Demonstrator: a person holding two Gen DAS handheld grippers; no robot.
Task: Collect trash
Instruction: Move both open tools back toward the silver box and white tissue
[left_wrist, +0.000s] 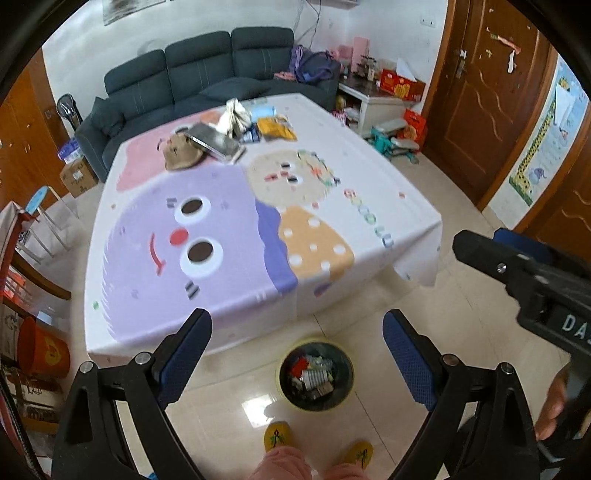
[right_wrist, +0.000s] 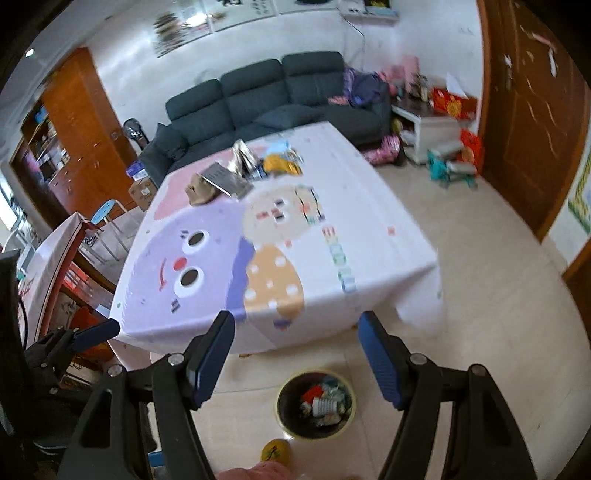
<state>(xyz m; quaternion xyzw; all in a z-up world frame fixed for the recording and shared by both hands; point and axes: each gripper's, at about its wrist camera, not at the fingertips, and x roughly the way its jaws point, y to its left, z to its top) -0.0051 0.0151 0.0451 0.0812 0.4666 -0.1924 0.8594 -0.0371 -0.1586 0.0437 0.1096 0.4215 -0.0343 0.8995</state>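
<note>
Below, trash bin (left_wrist: 314, 380) on floor — both grippers' jaws wide, empty

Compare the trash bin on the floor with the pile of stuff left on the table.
The trash bin stands on the tiled floor near the person's feet; the pile lies at the far end of the table, by the sofa. The bin's trash is contained within a round wall; the pile is spread loose on the cloth. Both hold mixed wrappers and packaging. Both tongs are open, holding nothing.
</note>
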